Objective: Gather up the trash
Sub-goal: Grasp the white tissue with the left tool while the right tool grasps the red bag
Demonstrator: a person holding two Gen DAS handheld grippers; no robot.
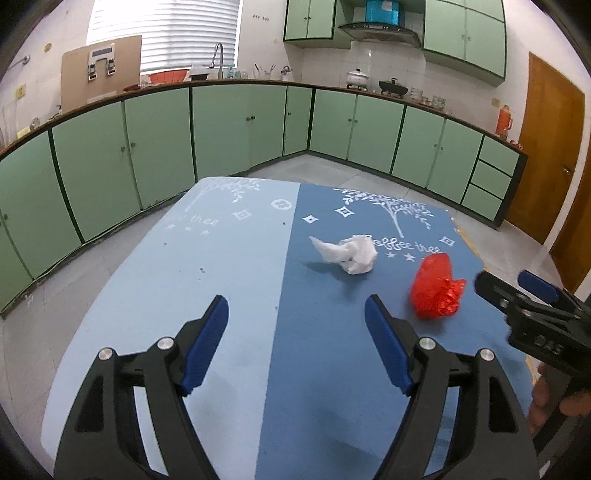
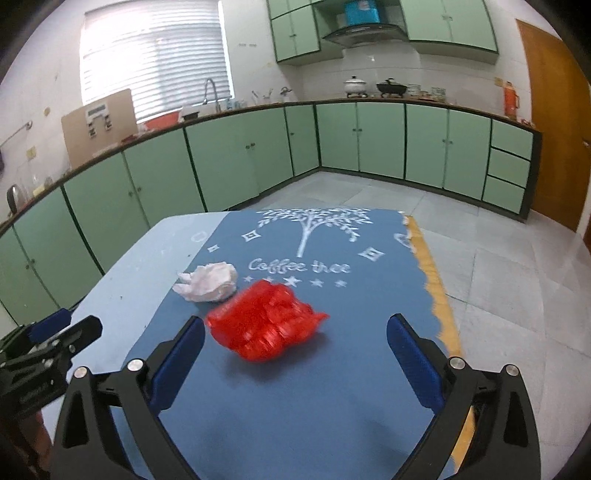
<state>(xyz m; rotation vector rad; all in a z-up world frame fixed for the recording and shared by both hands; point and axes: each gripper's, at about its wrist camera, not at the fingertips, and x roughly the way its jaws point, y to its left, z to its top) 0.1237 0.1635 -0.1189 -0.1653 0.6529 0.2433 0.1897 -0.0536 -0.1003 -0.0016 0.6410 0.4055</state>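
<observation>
Blue two-tone mat [image 1: 229, 280] covering the table: pale half on the left, darker half on the right, printed in white with trees, diamonds, stars and the words "Coffee tree". Yellow table edge [image 2: 432, 273] showing beyond the mat's ragged right border.

Crumpled white tissue [image 1: 349, 253] lying on the darker half, just below the lettering. Red crumpled plastic wrapper [image 1: 436, 290] near it on the same half, to its right in the left wrist view; the two lie apart there, while in the right wrist view the wrapper overlaps the tissue's edge, its outline blurred.

Left gripper [image 1: 297, 314]: jaws apart, nothing between the blue pads, held over the seam of the two halves, short of the tissue. Right gripper [image 2: 295, 332]: jaws spread wide, the wrapper ahead between the fingertips, pads not pressing on it.

Room: kitchen with green base cabinets [image 1: 162, 140] along two walls, green wall cabinets [image 1: 465, 33], a range hood [image 1: 380, 29], pots on the stove, a faucet below a blinded window [image 1: 166, 29], a wooden door [image 1: 550, 147], grey tiled floor [image 2: 498, 280].
</observation>
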